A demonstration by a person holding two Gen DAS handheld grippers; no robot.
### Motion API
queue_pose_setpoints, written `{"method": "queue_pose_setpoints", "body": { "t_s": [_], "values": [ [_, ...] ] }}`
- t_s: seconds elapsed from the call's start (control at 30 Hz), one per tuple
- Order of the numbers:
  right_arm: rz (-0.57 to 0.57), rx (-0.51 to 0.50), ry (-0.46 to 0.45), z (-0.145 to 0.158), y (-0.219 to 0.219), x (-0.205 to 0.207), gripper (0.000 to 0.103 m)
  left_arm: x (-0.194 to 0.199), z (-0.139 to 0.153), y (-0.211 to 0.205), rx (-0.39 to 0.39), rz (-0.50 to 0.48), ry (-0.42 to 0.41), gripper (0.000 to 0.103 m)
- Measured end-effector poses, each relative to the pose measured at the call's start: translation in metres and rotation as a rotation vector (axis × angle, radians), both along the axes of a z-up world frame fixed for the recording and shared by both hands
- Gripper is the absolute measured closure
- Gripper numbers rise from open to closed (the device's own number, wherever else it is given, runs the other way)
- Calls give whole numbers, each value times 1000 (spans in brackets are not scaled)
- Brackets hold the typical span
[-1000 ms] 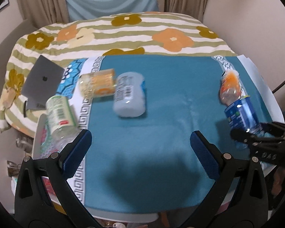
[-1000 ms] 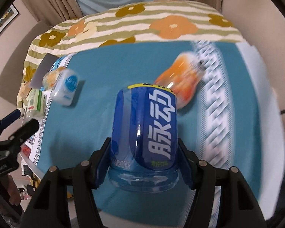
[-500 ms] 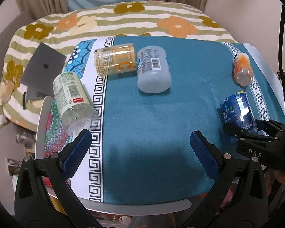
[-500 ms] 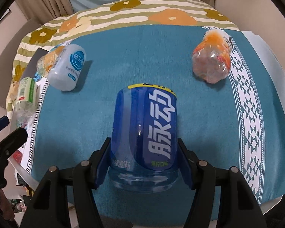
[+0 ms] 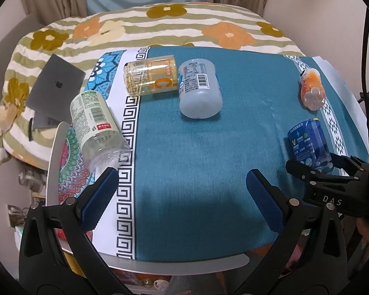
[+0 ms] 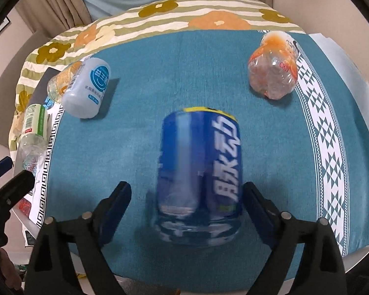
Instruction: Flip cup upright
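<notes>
A blue cup [image 6: 200, 174] made from a cut bottle lies on its side on the teal cloth, between the fingers of my right gripper [image 6: 184, 196]. The jaws stand open with a gap on the left; the right pad is close to the cup. The cup is blurred. In the left wrist view the blue cup [image 5: 307, 145] lies at the right with the right gripper [image 5: 319, 172] behind it. My left gripper [image 5: 182, 196] is open and empty above the cloth's near part.
Other cut-bottle cups lie on their sides: orange [image 6: 274, 70], pale blue-grey [image 5: 199, 91], yellow [image 5: 150, 77], green-labelled [image 5: 96, 127]. A grey laptop [image 5: 55, 91] rests on the flowered bedding at left. The round table edge [image 5: 184, 265] is close in front.
My right gripper has opened and let go of the blue cup, which now shifts on the cloth. The left gripper's view has barely changed in the last half second.
</notes>
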State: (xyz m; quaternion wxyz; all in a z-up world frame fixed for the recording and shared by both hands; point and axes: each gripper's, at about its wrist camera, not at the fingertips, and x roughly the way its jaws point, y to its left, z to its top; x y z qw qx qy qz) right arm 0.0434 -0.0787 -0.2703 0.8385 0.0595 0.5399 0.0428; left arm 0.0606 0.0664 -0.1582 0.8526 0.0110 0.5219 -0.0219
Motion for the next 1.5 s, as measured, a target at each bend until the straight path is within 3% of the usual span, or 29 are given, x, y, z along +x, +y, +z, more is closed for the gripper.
{"method": "queue_pose_setpoints", "body": {
  "t_s": [0.13,0.53,0.73,0.9,1.23,1.5],
  "values": [
    [11,25,-31,11,-5,-5,0,-2,9,-1,-5,7,-8,0],
    [37,-61,-116,72,-44,-42,0,9,54,-36,-22,-21,-8,0],
    [7,-138,-156,94,-85,-58,0,29,57,-87,-50,-102,79,0],
    [-24,-159,-185,99,-121,-63,0,48,44,-134,-91,-143,221,0],
    [-13,-149,-217,79,-164,-68,0,74,-22,-185,-97,-48,460,0],
    [21,-95,-207,58,-183,-59,0,85,-53,-199,-47,-5,547,1]
  ]
}}
